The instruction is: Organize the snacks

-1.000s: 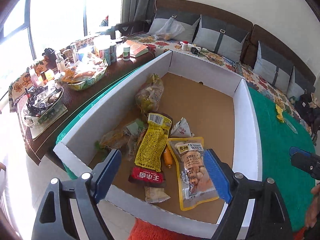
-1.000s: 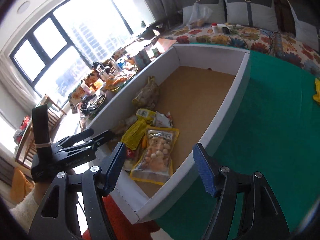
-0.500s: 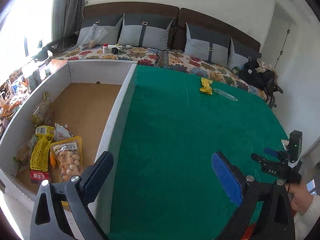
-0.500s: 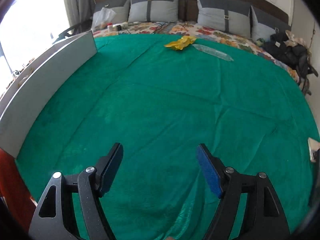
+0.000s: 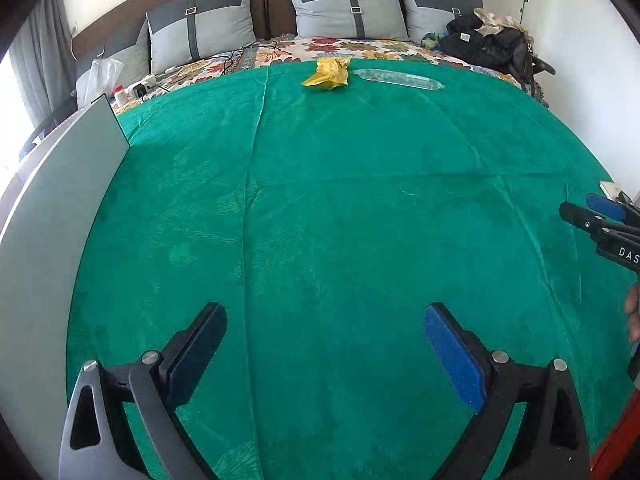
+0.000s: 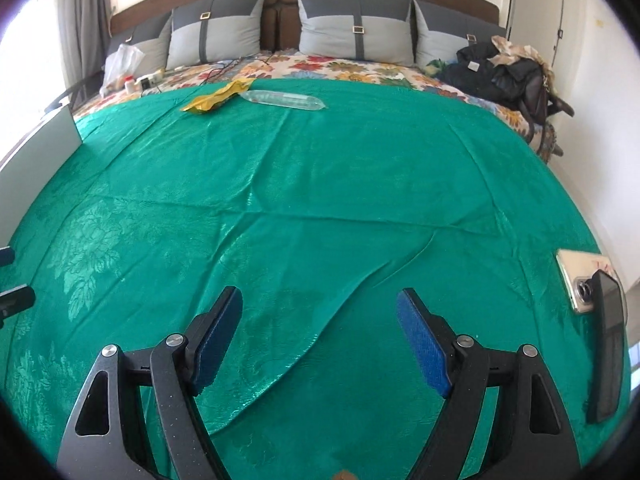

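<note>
**Both tongs swing off the box and face the last two packets**

The left tongs and right tongs hang spread wide and empty over the green cloth that covers the counter. A second ago both cameras looked down into the white box, where a handful of snack packets already lay on its cardboard floor; now only the box's outer wall shows, along the left edge of each view, and its contents are out of sight. That turn suggests one drop-off is finished and the next pickup is beginning.

Near the right tongs, at the cloth's right edge, lie a phone and a dark flat object, neither of them part of the job.

Well away, at the far edge of the cloth, rest the remaining candidates: a crumpled yellow packet and, just beside it, a long clear wrapper. Whether the clear one holds food or is an empty sleeve is hard to tell at this range. Beyond them are the floral sofa seat and grey cushions.

Reaching either packet will likely need a long forward stretch, and both look thin and limp, so a low pinch seems wise.
</note>
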